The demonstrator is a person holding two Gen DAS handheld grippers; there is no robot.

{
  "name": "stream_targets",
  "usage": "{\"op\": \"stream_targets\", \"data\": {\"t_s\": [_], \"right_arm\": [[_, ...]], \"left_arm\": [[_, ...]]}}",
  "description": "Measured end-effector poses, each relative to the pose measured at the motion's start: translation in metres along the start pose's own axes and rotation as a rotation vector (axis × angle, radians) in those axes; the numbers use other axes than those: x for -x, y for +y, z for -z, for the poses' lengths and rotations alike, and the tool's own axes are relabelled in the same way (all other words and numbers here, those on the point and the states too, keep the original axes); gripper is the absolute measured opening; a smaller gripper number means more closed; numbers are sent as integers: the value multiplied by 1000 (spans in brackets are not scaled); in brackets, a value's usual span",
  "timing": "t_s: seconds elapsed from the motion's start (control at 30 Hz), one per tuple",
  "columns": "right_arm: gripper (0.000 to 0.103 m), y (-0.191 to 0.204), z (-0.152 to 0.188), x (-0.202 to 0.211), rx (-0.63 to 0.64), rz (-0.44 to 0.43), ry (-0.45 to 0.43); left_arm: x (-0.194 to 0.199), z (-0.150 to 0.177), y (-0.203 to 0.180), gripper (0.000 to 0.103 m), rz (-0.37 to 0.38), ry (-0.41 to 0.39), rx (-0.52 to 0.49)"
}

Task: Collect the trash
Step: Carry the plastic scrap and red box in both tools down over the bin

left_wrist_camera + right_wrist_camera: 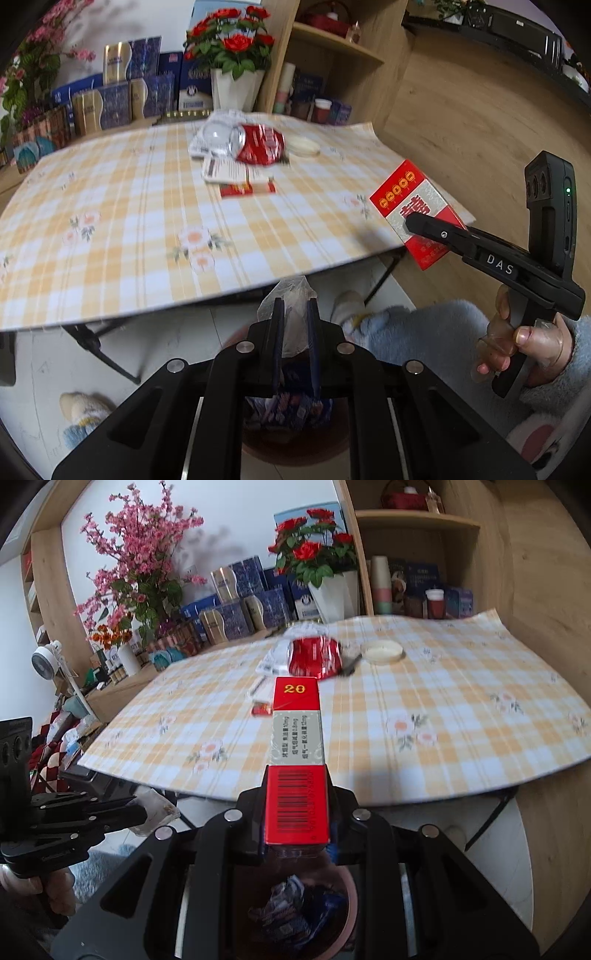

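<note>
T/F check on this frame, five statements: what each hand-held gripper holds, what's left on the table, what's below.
1. The right hand-held gripper is shut on a red cigarette box. True.
2. The left hand-held gripper is empty. False: its fingers pinch a clear plastic wrapper.
3. A crushed red can lies on the checked tablecloth. True.
4. The table has been fully cleared of trash. False: the can, a clear bottle and paper scraps remain.
5. The bin under the grippers is empty. False: crumpled wrappers already lie in it.
</note>
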State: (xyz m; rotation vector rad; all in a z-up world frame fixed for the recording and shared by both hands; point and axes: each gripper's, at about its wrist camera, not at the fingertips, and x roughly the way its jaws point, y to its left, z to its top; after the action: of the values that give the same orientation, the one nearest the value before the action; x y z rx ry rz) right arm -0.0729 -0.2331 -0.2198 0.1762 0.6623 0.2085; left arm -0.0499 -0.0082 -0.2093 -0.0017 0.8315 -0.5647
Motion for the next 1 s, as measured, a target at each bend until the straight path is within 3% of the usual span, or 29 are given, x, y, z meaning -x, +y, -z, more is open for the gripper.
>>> {"op": "stream_targets", "data": {"t_s": [0.23,0.57,0.63,0.7,1.0], "right_arm": [[25,-4,28,-10,22,0,54],[25,-17,37,-28,-35,-21,112],[25,-17,37,-31,-35,-22,118],[25,-17,38,-33,-34,-23,124],[25,-10,41,-38,-4,-22,147]], "left_arm": [[-19,24,10,12,5,77,39],[-57,41,10,15,22,188,40],[-60,40,10,26,30,184,40],[-59,38,11,49,26,159,41],[-27,20,27,89,-126,24,35]]}}
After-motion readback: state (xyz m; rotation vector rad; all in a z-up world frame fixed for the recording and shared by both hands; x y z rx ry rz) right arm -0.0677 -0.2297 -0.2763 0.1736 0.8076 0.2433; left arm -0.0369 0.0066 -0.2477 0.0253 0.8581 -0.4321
